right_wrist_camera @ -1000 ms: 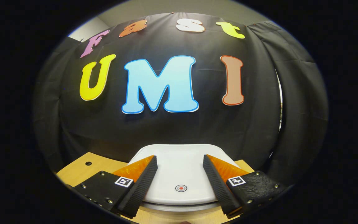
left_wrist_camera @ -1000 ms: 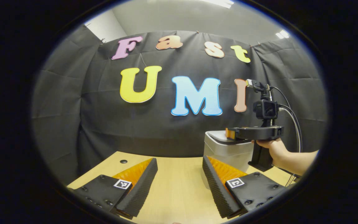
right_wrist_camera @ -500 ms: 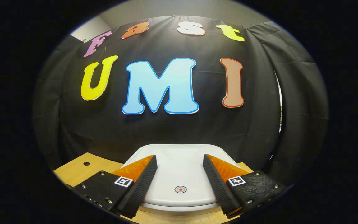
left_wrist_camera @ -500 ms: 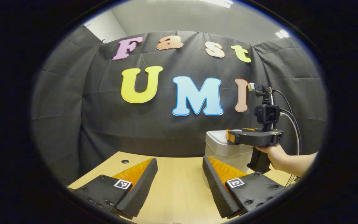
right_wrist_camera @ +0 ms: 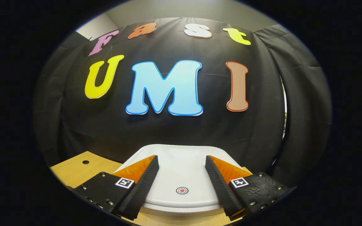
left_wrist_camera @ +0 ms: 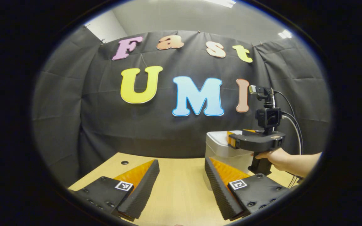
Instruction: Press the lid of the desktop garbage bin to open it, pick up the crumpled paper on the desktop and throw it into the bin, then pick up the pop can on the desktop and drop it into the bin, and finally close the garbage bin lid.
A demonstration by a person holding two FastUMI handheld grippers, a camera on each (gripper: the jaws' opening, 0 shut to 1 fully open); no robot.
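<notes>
The white garbage bin (left_wrist_camera: 222, 150) stands at the right of the wooden desk, its lid (right_wrist_camera: 181, 175) down and flat, with a small red dot (right_wrist_camera: 182, 190) near the lid's front edge. My right gripper (right_wrist_camera: 182, 163) hovers open just over the lid, a finger on each side of the dot. In the left gripper view that right gripper (left_wrist_camera: 231, 140) sits at the bin's top, held by a hand (left_wrist_camera: 273, 156). My left gripper (left_wrist_camera: 181, 166) stands open over bare desk, left of the bin, nothing between its fingers.
The wooden desk (left_wrist_camera: 174, 188) runs back to the black cloth wall. A small round hole (left_wrist_camera: 124, 163) is in the desk at the back left; the same hole (right_wrist_camera: 85, 162) appears in the right gripper view. Cables (left_wrist_camera: 295, 125) hang from the right gripper's camera mount.
The right gripper has sunk closer to the bin lid and tipped slightly. The left gripper has barely moved. The lid stays down.
</notes>
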